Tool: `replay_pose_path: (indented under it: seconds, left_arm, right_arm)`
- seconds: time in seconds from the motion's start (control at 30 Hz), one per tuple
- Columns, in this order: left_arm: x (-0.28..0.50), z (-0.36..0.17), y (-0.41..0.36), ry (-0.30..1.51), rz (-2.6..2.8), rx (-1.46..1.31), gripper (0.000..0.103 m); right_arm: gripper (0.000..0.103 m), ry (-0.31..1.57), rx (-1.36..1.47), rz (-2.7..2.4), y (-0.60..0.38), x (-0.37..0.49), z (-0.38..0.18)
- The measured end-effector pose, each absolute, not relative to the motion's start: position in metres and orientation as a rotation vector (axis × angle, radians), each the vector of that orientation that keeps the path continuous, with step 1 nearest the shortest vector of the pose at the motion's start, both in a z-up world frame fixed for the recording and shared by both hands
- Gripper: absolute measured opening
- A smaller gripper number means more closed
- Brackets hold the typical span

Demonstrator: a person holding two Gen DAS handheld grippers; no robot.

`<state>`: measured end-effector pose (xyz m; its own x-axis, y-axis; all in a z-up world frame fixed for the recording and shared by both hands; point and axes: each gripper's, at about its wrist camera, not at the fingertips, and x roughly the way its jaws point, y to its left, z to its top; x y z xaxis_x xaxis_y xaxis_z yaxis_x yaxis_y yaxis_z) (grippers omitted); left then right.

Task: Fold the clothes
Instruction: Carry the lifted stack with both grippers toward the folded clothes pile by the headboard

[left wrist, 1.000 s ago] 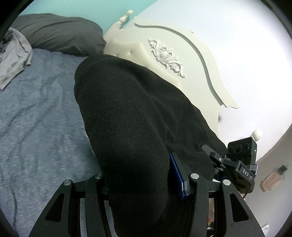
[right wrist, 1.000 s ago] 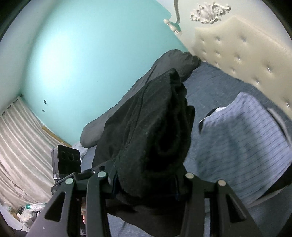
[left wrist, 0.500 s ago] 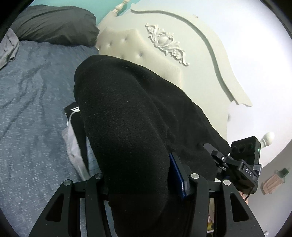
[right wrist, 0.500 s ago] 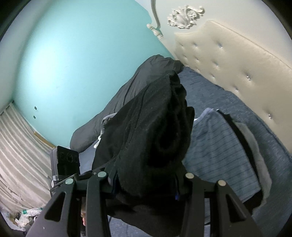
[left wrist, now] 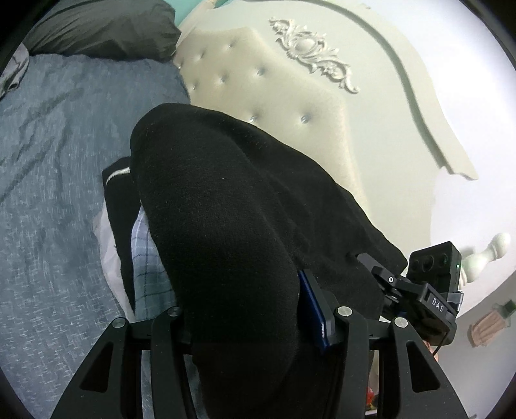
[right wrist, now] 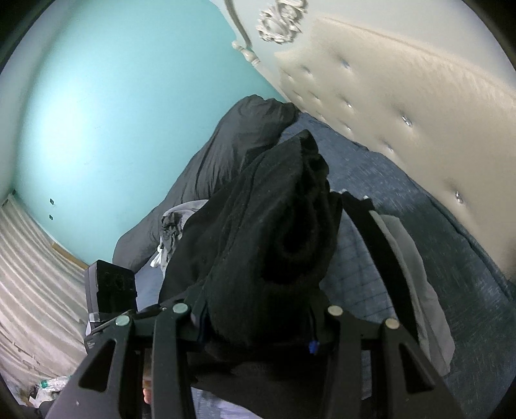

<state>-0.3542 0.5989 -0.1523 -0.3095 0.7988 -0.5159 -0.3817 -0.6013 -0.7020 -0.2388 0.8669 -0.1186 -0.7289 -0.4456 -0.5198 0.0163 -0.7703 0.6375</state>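
Left view, claw: the left claw (left wrist: 245, 322) is pinching a thick roll of black fleece (left wrist: 225, 209), which bulges out between its fingers and fills the middle of the view.
Left view, right of the claw: the other claw's body shows close by, with the same fleece running across to it.
Left view, under the fleece: a stack (left wrist: 142, 258) of laid-flat clothes sits on the bed (left wrist: 48, 193), a blue checked piece on top, black and pale layers at its edges.
Left view, beyond the claw: a cream headboard (left wrist: 274, 106) and a dark pillow (left wrist: 96, 29).

Right view, claw: the right claw (right wrist: 258, 309) is clamped on the other end of the fleece (right wrist: 274, 225), bunched in several layers and held off the bed.
Right view, right of the claw: the stack (right wrist: 403, 258) lies just below and beside the fleece.
Right view, left of the claw: a rumpled grey garment (right wrist: 174, 225) lies loose by the pillow.

Progress, done: several pieces lie flat in one pile, and the fleece looks already doubled over.
Progress, left: the fleece is in the air above the stack and likely needs setting down; the grey garment appears unfolded.
Progress, unclear: how neat the fleece's folds are cannot be told, since it hides itself.
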Motion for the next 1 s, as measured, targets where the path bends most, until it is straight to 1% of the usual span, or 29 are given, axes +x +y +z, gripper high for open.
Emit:
replay_pose_path:
  seconds: [0.13,0.3,0.37,0.43,0.5,0.53,0.57,0.67,0.77,0.9,0.97,1.0]
  left_arm:
    - [-0.358,-0.17,0.602,-0.6,1.967,-1.171,0.055]
    - [-0.362,-0.177,0.601,-0.623,1.944,-1.189,0.058]
    - [-0.363,-0.175,0.599,-0.623,1.931,-1.194,0.058]
    - [-0.364,-0.171,0.594,-0.626,1.917,-1.201,0.06]
    - [-0.365,-0.166,0.588,-0.623,1.907,-1.208,0.062]
    - [-0.363,-0.163,0.584,-0.618,1.908,-1.21,0.062]
    - [-0.361,-0.159,0.577,-0.622,1.912,-1.208,0.064]
    - [-0.353,-0.145,0.558,-0.621,1.944,-1.18,0.068]
    - [-0.348,-0.124,0.54,-0.606,2.001,-1.111,0.068]
    - [-0.355,-0.097,0.538,-0.54,2.029,-1.047,0.068]
    - [-0.36,-0.09,0.548,-0.497,2.027,-1.033,0.067]
    - [-0.359,-0.092,0.556,-0.469,2.023,-1.028,0.067]
  right_arm:
    - [0.043,-0.927,1.025,-2.534,0.873,-0.245,-0.142]
    - [0.045,-0.965,1.024,-2.524,0.88,-0.242,-0.158]
    - [0.05,-0.989,1.016,-2.521,0.882,-0.24,-0.159]
    - [0.052,-1.009,1.009,-2.521,0.883,-0.239,-0.159]
    - [0.056,-1.003,1.005,-2.542,0.883,-0.235,-0.155]
    - [0.06,-0.995,1.001,-2.563,0.884,-0.233,-0.152]
    - [0.062,-0.986,0.996,-2.586,0.885,-0.231,-0.149]
    - [0.062,-0.985,0.987,-2.646,0.89,-0.222,-0.14]
    - [0.062,-0.937,0.945,-2.738,0.89,-0.212,-0.125]
    - [0.062,-0.777,0.872,-2.901,0.88,-0.201,-0.092]
    - [0.051,-0.718,0.849,-2.938,0.873,-0.202,-0.078]
    - [0.048,-0.69,0.859,-2.934,0.868,-0.205,-0.076]
